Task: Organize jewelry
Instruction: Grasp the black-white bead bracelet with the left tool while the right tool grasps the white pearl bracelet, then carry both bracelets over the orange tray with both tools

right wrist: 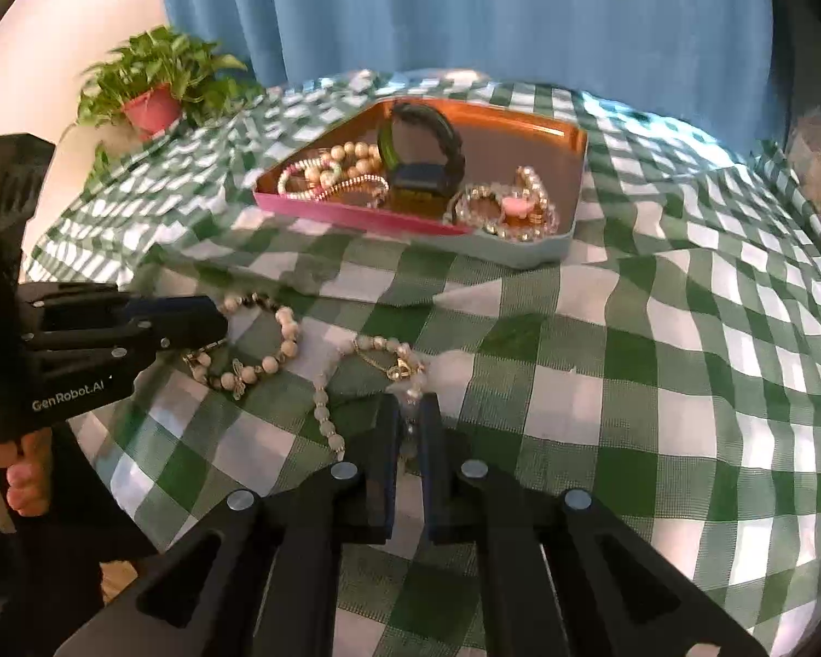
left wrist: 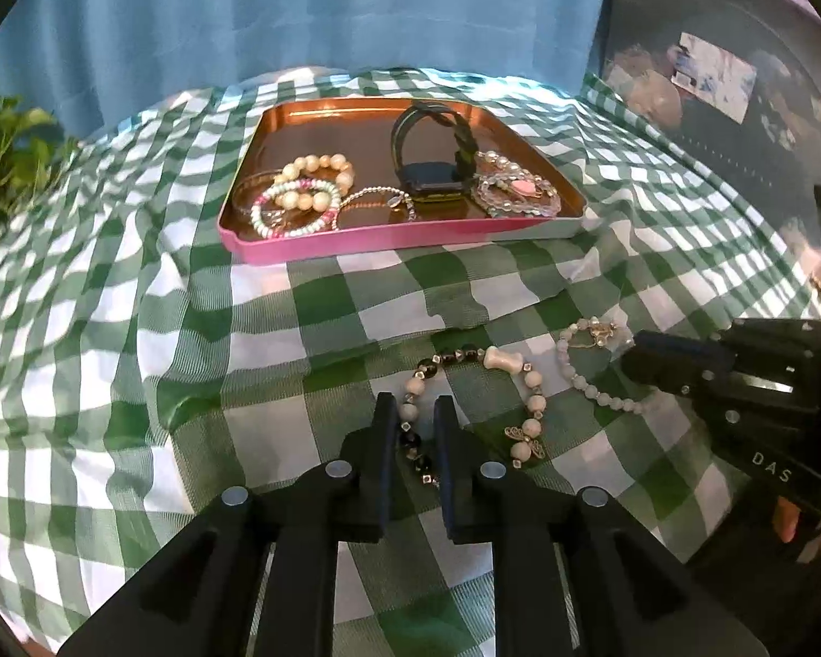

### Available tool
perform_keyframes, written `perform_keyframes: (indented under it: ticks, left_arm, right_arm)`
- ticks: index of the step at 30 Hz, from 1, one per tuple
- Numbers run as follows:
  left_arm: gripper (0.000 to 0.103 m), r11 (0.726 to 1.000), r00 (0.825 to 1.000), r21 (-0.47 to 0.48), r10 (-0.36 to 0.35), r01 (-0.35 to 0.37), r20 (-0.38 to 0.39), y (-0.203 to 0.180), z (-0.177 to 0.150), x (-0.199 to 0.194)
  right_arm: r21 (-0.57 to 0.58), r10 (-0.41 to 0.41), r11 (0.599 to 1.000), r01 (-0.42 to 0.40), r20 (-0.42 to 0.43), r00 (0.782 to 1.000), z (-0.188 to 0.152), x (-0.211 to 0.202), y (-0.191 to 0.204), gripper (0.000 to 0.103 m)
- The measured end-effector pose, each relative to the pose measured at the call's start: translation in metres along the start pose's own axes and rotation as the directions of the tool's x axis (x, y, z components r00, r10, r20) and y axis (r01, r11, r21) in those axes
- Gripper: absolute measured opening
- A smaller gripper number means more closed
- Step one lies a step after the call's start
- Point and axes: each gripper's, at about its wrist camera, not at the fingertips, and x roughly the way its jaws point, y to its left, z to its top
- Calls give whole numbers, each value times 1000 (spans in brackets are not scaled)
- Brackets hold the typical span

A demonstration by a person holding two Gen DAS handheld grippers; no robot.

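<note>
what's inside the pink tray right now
The pink tray holds a dark smartwatch standing on its looped band, cream and pink bead bracelets at left, a thin silver chain, and clear beads with a pink charm. Anything beneath these piles is hidden.
</note>
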Motion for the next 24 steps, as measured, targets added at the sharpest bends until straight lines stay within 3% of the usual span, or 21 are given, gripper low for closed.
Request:
perform_keyframes:
  ticks: [3, 5, 8, 17, 21, 24]
  left_arm:
    - [12, 999, 1000, 53, 3, -3, -8, -4, 1, 2]
    - [8, 999, 999, 29, -26, 27, -21, -1, 2, 2]
    - [8, 999, 1000, 31, -12, 13, -24, -6, 3, -1]
    - [8, 999, 994, 31, -43, 40, 99, -26, 37, -54]
    - [8, 999, 986, 0, -46, 46, 161, -23, 52, -83]
    - [8, 995, 976, -30, -84, 92, 202, -19, 62, -106]
  right_arm:
    - [-39, -31, 999, 31, -6, 999, 0, 1, 6, 7]
    - [-50, -47, 998, 46, -4, 999, 1, 0, 8, 5]
    - [-41, -34, 999, 35, 31, 999, 5, -9, 7, 5]
    - [40, -39, 999, 34, 155, 987, 28, -63, 13, 5]
    - [70, -41, 997, 28, 199, 979, 37, -91, 17, 5]
    - [82, -44, 996, 25, 239, 970, 45, -113, 20, 5]
